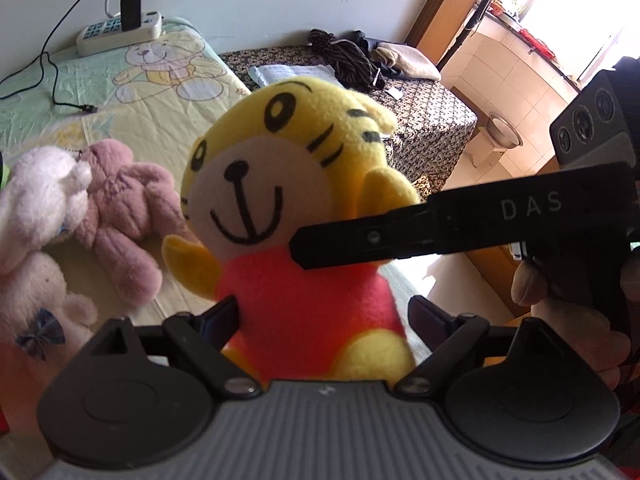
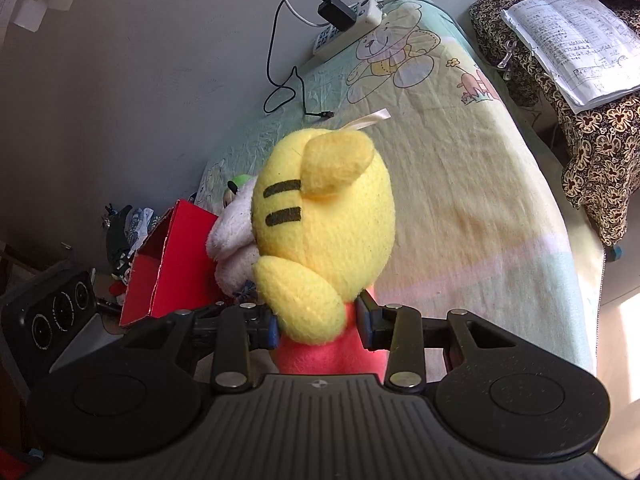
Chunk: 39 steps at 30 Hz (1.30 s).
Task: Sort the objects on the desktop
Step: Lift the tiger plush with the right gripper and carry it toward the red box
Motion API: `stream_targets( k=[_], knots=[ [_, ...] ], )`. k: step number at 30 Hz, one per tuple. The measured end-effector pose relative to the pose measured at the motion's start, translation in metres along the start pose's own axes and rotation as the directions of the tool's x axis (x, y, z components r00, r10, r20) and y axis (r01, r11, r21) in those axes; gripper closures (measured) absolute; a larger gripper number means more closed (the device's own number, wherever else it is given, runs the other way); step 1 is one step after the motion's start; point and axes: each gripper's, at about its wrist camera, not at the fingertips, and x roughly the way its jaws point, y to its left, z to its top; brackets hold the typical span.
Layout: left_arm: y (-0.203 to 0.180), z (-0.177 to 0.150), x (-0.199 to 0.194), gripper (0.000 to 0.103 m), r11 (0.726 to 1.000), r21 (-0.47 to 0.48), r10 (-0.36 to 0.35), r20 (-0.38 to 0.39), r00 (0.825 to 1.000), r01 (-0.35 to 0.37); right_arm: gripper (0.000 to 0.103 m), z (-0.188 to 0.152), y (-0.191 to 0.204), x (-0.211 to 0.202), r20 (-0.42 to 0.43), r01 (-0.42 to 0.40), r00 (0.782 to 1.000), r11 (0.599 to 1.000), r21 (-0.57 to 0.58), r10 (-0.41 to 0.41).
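i have the tiger up off the bed, caught between both claws. my left claw sits low on its red shirt — the pads are at either side of the body, though i cannot tell from here whether they are really biting or only flanking it. my right claw is clenched on the same shirt just under the head, its finger crossing the left view below the tiger's chin.

the risk is in the handover. two grips on one soft body (fleece gives and slides) mean that if i pull my hands apart the plush stretches, then slips out of whichever claw has less cloth. if i let go with the right before the left is truly closed, the heavy head tips it forward and it drops back to the bed.

the red box looks like the likely target, off to the left of the right view, with a white plush close against it — a swing that way could knock that toy. the pink bear lies below, well clear.
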Motion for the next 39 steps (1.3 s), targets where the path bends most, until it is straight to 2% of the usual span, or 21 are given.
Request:
stream_targets(
  k=[7,18,24,30,39],
  knots=[
    [0.018,-0.018,-0.044,0.013,0.996,0.076,-0.039,0.033,0.999,0.036,0.065,-0.029,0.046,0.0,0.071,0.032,0.997,0.999,0.014,-0.033],
    [0.077,-0.048,-0.127,0.013,0.988,0.137,-0.09,0.123,0.988,0.073,0.064,-0.062,0.137,0.027,0.178,0.054,0.983,0.998,-0.043,-0.046],
    [0.112,-0.057,-0.162,0.013,0.99,0.13,-0.079,0.17,0.982,0.057,0.064,-0.071,0.176,0.051,0.207,0.042,0.978,0.996,-0.078,-0.025],
    [0.144,-0.064,-0.198,0.013,0.995,0.096,-0.059,0.246,0.968,0.036,0.064,-0.071,0.216,0.07,0.215,0.022,0.977,0.991,-0.131,0.007],
    [0.183,-0.061,-0.225,0.013,0.998,0.036,0.037,0.324,0.945,-0.051,0.064,-0.051,0.253,0.11,0.198,-0.023,0.978,0.98,-0.196,0.063]
  ],
)
